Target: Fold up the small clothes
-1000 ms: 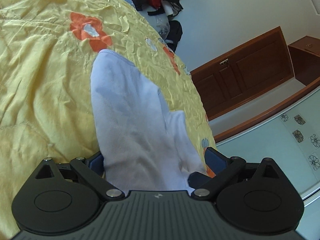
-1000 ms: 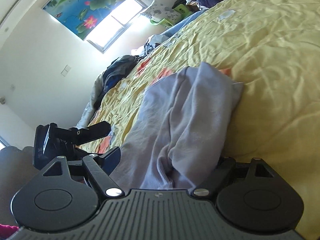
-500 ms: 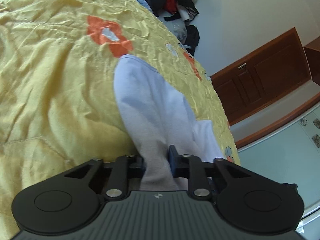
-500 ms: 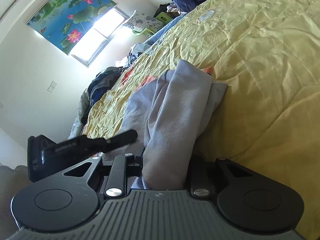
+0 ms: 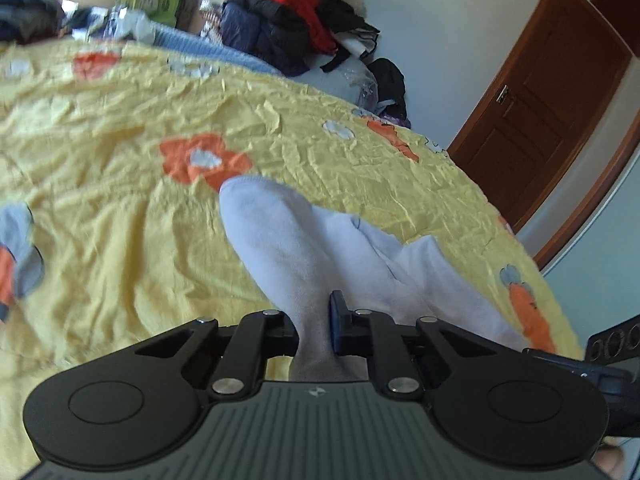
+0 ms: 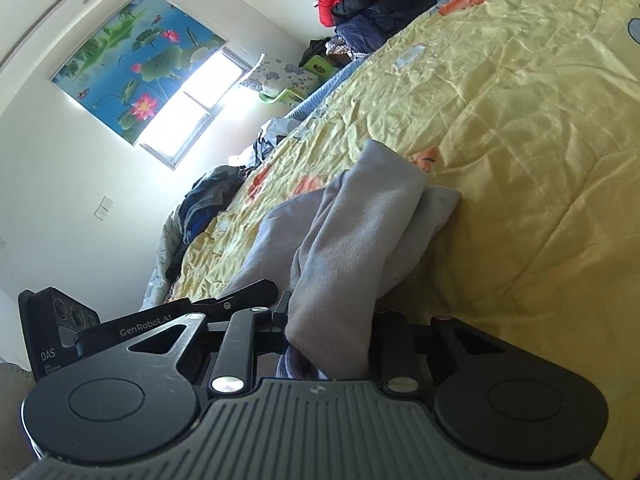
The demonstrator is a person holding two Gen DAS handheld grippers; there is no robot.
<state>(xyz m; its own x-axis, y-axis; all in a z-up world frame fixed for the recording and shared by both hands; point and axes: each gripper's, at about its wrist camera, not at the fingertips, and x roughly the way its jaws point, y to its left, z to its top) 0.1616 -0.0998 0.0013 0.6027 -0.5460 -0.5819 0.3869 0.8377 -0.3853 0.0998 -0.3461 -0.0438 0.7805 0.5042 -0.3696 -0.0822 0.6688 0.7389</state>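
A small pale lavender garment lies on the yellow flowered bedspread. My left gripper is shut on its near edge, and the cloth rises from the bed into the jaws. In the right wrist view the same garment is bunched in folds, and my right gripper is shut on another part of its near edge. The left gripper's body shows at the left of the right wrist view, close beside the right one.
A heap of red and dark clothes sits at the far end of the bed, with more clothes along its far side. A brown wooden door stands to the right. A bright window is behind the bed.
Both grippers closed on the garment's near edge a second ago. Since then they have lifted and tilted up, pulling the cloth up off the bed and bunching it.
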